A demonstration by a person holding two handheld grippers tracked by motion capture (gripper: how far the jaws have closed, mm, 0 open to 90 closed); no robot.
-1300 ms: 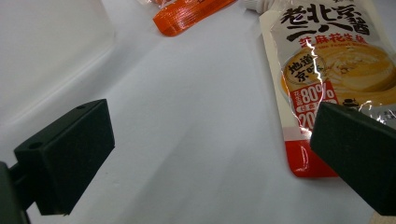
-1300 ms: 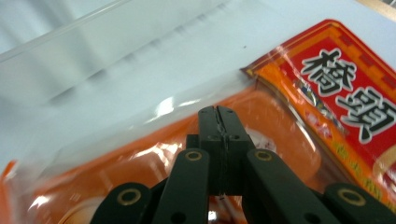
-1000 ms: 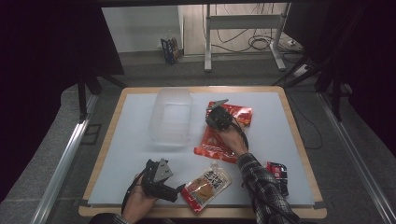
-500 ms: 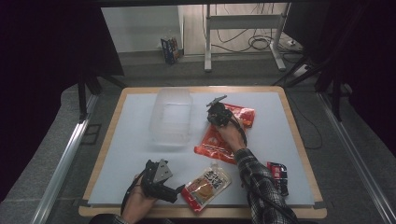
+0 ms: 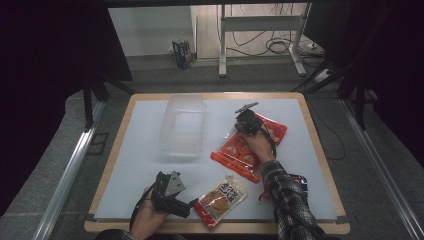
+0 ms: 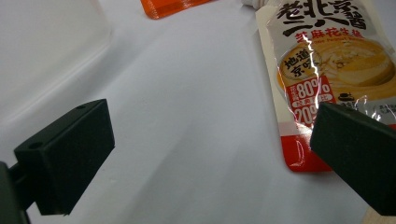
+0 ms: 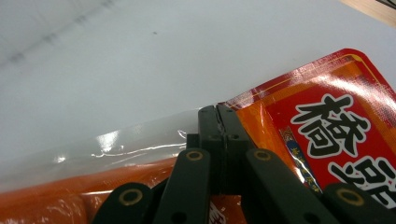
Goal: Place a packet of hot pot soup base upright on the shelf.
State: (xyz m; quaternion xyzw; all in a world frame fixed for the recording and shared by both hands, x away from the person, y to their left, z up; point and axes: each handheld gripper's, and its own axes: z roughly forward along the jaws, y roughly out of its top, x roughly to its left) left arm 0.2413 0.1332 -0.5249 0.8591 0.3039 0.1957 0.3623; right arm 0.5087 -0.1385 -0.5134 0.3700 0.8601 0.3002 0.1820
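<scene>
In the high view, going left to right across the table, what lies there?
Left gripper held in a hand → clear plastic container → white and orange sauce pouch → large orange snack bag pinched by the right gripper → small dark packet beside the plaid sleeve.

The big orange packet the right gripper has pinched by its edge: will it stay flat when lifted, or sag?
The orange packet will probably sag: it looks like thin glossy film, creased where the right gripper clamps it. The shiny clear edge strip may slip between the jaws. A corner grip will likely leave it hanging crooked.
</scene>
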